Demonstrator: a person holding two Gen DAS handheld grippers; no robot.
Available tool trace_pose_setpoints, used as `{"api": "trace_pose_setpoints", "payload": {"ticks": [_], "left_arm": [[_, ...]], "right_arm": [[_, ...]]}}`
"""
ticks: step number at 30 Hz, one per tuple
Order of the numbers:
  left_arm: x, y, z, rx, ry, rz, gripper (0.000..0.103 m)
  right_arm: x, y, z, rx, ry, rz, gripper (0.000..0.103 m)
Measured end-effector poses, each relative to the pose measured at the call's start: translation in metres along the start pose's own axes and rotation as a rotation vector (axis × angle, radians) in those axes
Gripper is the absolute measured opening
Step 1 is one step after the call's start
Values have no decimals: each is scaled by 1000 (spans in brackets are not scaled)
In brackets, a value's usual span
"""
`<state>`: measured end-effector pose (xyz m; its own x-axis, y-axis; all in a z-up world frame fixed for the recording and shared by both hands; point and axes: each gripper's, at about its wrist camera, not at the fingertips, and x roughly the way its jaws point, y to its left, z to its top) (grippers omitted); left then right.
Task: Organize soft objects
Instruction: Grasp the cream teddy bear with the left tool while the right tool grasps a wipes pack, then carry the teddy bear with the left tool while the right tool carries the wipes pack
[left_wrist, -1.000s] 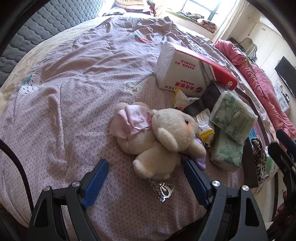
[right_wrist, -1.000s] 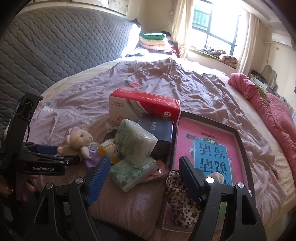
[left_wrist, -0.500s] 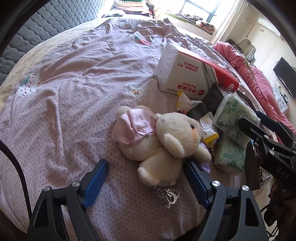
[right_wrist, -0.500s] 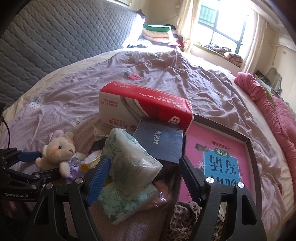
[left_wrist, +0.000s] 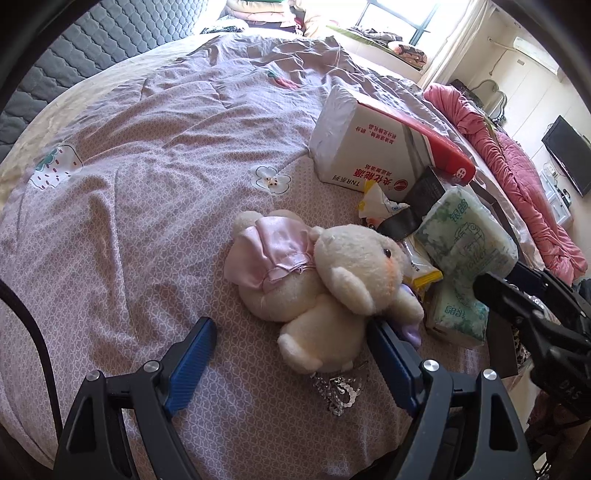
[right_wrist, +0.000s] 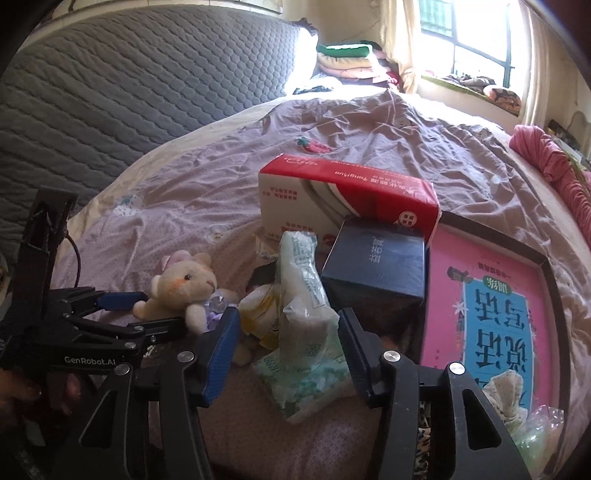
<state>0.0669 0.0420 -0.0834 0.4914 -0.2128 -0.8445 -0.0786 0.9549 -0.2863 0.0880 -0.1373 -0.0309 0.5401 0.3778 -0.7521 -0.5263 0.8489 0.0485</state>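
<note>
Two grippers hang over the bed (left_wrist: 155, 155). The left gripper (left_wrist: 291, 354) has wide fingers around the teddy bear (left_wrist: 325, 280). The right gripper (right_wrist: 288, 347) has wide fingers around a green tissue pack (right_wrist: 303, 295), not squeezing.

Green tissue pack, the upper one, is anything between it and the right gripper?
Nothing visible blocks it. The right gripper is open, and the upper green tissue pack stands directly ahead between its fingers, resting on a second tissue pack. A dark blue box sits close on its right.
</note>
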Motion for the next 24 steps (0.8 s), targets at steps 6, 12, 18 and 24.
{"api": "trace_pose_setpoints", "payload": {"ticks": [6, 12, 18, 24], "left_arm": [[0, 0, 0, -3, 1, -2, 83], [3, 2, -1, -11, -1, -11, 83], [2, 8, 0, -34, -14, -70, 61], [0, 4, 0, -8, -11, -110, 35]], "right_arm": [[14, -10, 9, 74, -14, 73, 53], [27, -13, 9, 120, 8, 101, 38], [22, -18, 7, 149, -17, 116, 20], [11, -22, 5, 178, -47, 121, 20]]}}
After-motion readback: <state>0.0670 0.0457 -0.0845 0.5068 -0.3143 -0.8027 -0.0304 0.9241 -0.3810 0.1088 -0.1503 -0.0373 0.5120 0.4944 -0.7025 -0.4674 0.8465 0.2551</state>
